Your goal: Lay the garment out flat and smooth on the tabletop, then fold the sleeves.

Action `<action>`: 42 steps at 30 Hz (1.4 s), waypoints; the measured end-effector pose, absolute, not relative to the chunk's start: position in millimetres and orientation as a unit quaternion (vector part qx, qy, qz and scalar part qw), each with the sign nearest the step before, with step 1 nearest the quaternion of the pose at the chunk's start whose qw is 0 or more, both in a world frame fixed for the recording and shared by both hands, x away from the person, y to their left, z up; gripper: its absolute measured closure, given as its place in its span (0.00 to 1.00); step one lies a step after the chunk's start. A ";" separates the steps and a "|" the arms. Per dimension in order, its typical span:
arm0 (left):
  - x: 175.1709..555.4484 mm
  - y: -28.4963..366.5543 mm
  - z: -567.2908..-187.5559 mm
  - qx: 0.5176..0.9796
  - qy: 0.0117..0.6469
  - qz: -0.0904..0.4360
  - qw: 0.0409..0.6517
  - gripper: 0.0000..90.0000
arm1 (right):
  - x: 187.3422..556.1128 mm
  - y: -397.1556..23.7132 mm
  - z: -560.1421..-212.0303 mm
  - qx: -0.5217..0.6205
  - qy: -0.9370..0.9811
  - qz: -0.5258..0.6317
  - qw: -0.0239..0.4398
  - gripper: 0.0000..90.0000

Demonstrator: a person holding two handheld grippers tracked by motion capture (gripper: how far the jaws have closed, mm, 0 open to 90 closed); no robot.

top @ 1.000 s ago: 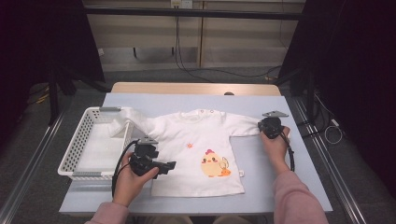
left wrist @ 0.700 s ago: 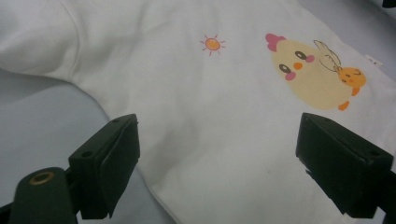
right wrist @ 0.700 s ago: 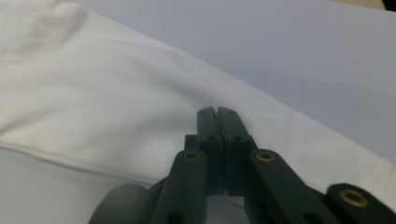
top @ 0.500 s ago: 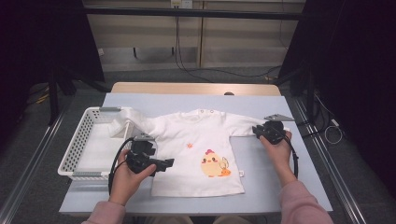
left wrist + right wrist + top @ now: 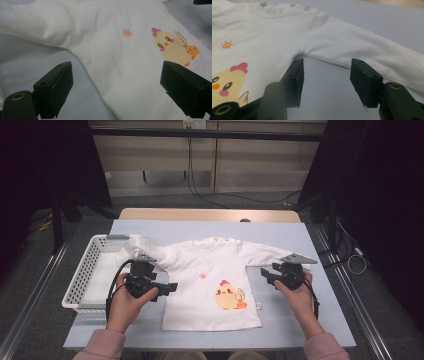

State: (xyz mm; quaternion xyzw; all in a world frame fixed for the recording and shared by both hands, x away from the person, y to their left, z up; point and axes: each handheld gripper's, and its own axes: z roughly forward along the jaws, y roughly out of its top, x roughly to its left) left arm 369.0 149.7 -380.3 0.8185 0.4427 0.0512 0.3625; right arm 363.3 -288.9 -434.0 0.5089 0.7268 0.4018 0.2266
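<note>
1. High view: the white shirt (image 5: 210, 285) lies flat on the table (image 5: 300, 320), between both claws.
2. The left claw (image 5: 170, 287) is spread wide and empty, its jaws over the shirt's side edge.
3. The right claw (image 5: 265, 276), jaws just opening, stands half open and empty below the sleeve (image 5: 362, 50).

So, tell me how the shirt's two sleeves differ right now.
The left sleeve runs over the basket rim and ends inside it; the right sleeve lies wholly on the table. The left sleeve looks bunched and thick at its end; the right sleeve lies flat and straight. Both are white, spread outward from the shirt, and neither is gripped: the left gripper and right gripper stand open beside them.
</note>
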 end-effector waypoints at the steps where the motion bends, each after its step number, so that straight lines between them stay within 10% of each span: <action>1: 371.0 152.7 -379.1 0.832 0.426 0.051 0.351 0.13 | 361.4 -287.9 -434.5 0.507 0.728 0.403 0.225 0.47; 42: 405.4 194.2 -339.5 0.792 0.494 0.076 0.351 0.11 | 326.4 -279.7 -433.0 0.478 0.728 0.449 0.199 0.16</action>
